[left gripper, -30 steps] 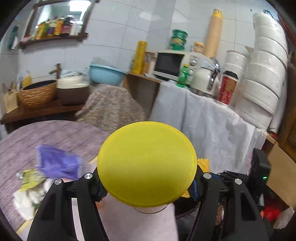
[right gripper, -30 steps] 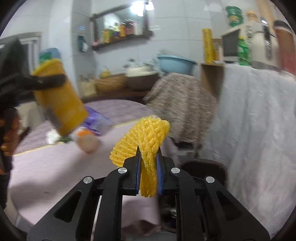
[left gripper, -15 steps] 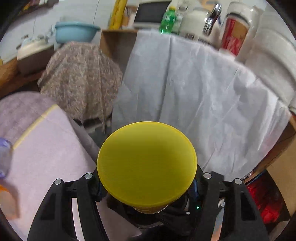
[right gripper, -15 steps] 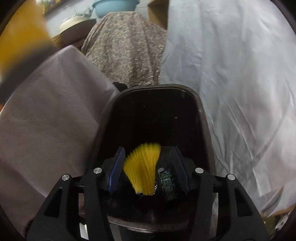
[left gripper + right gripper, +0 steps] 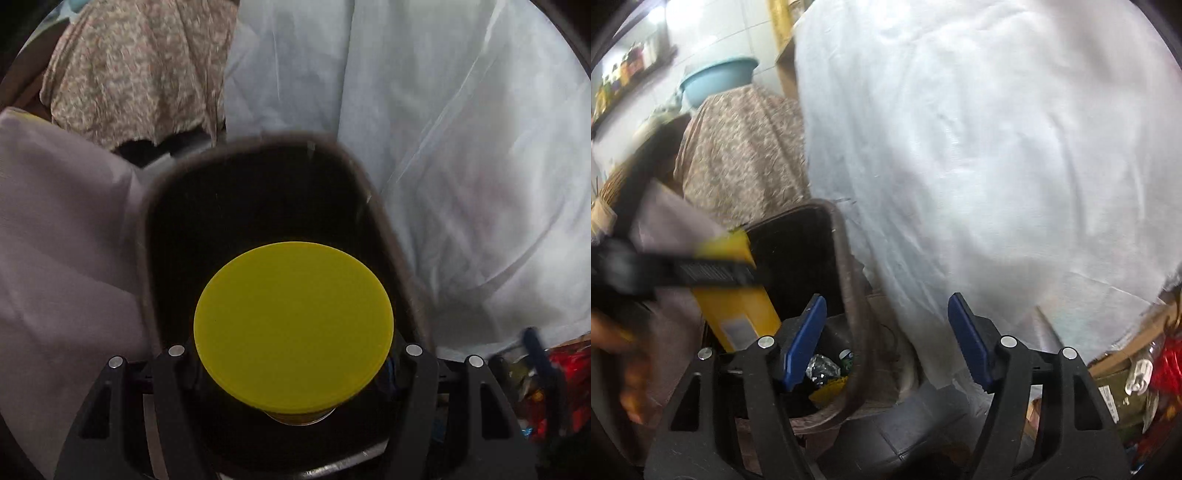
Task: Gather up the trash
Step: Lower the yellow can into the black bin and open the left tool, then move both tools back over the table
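Left wrist view: one yellow canister (image 5: 293,326) filled the middle, its flat round lid facing the camera, plain and unmarked.
Left tongs (image 5: 293,373): closed on the yellow canister from both sides, holding it over the open mouth of the bin.
Bin (image 5: 255,144): one, dark, with a brownish rounded rim and a black inside.
Cloths in this view: three, from left to right a plain mauve cloth (image 5: 55,236) draped beside the bin, a brown floral cloth (image 5: 136,70) behind it, and a white sheet (image 5: 461,147) hanging to the right.
Right wrist view, canister (image 5: 735,291): seen from the side as a yellow tube with a pale label patch low on it, tilted at the bin (image 5: 849,280), crossed by a blurred black finger of the left tongs.
Trash inside the bin: one crumpled foil piece (image 5: 822,367) and one yellow scrap (image 5: 829,387); other bits were too small to tell.
Right tongs (image 5: 886,341): spread wide apart, two blue pads (image 5: 805,341) bare, nothing between them.
Basin (image 5: 716,77): one, light blue, far behind.
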`<state>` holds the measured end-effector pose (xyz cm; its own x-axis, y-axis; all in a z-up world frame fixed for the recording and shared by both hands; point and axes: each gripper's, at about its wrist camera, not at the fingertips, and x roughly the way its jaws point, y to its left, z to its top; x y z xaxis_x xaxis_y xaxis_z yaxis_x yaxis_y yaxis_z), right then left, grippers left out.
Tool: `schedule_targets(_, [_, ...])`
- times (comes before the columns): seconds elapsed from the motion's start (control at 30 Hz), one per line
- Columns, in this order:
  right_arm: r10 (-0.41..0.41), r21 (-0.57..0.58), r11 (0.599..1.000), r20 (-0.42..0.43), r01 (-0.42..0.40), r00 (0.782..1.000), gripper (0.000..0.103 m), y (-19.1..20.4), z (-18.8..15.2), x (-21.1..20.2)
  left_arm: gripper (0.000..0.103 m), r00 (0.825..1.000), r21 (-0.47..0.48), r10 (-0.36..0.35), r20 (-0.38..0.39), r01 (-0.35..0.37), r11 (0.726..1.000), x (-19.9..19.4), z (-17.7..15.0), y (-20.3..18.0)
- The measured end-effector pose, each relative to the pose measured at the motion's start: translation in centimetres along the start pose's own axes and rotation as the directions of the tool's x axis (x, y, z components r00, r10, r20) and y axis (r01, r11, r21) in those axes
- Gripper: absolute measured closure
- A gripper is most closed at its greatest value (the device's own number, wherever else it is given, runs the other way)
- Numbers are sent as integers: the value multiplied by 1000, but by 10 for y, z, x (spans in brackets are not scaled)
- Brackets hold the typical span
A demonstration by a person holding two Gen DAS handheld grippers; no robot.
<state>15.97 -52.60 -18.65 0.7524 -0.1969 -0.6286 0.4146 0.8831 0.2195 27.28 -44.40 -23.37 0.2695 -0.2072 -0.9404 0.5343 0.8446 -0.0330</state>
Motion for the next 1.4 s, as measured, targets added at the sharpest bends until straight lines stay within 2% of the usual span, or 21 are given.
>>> schedule_targets(0.1, [-4,11,1000,32,4,999,34,-1,3,-9,38,997,35,42,-71,-40,999,27,-8,-1])
schedule_targets(0.27, [1,15,1000,74,-3,997,31,1,7,-23,37,975,72,96,-202,-83,994,52,-17,1])
schedule_targets(0.33, [3,3,1000,86,-4,996,30,4,9,-30,36,972,57,104,-213,-94,994,50,-18,5])
schedule_targets(0.4, [6,-5,1000,109,-6,994,27,8,13,-39,34,976,31,78,-202,-73,997,38,-18,9])
schedule_targets(0.47, [17,-6,1000,133,-16,991,24,11,20,-50,25,979,20,62,-193,-59,998,25,-16,10])
schedule_targets(0.53, [35,-11,999,154,-34,987,23,14,26,-61,21,979,13,44,-200,-43,999,17,-17,9])
schedule_targets(0.7, [69,-34,997,215,-63,974,23,28,42,-92,21,975,-19,-12,-222,8,1000,-7,-29,5])
schedule_targets(0.8, [90,-60,995,270,-77,959,18,39,54,-114,21,989,-7,-41,-142,40,999,-48,-38,5])
schedule_targets(0.9, [122,-77,992,306,-103,944,17,45,68,-136,21,991,25,-124,-45,125,992,-106,-50,4])
schedule_targets(1.03, [209,-103,977,322,-186,923,15,56,88,-158,15,977,61,-190,94,185,981,-178,-77,28])
schedule_targets(1.13, [307,-137,951,295,-278,905,15,73,96,-163,14,957,48,-222,185,217,975,-220,-100,67])
schedule_targets(1.2, [389,-172,919,256,-354,885,15,92,98,-162,12,940,42,-210,268,207,978,-252,-125,94])
schedule_targets(1.3, [523,-248,844,187,-476,831,15,133,91,-162,8,921,-11,-151,358,166,986,-282,-152,131])
schedule_targets(1.37, [606,-328,771,110,-547,788,15,174,82,-164,7,912,-61,-61,407,94,994,-299,-171,157])
schedule_targets(1.4, [628,-366,741,80,-563,774,15,193,77,-165,7,904,-90,5,428,37,995,-307,-182,167])
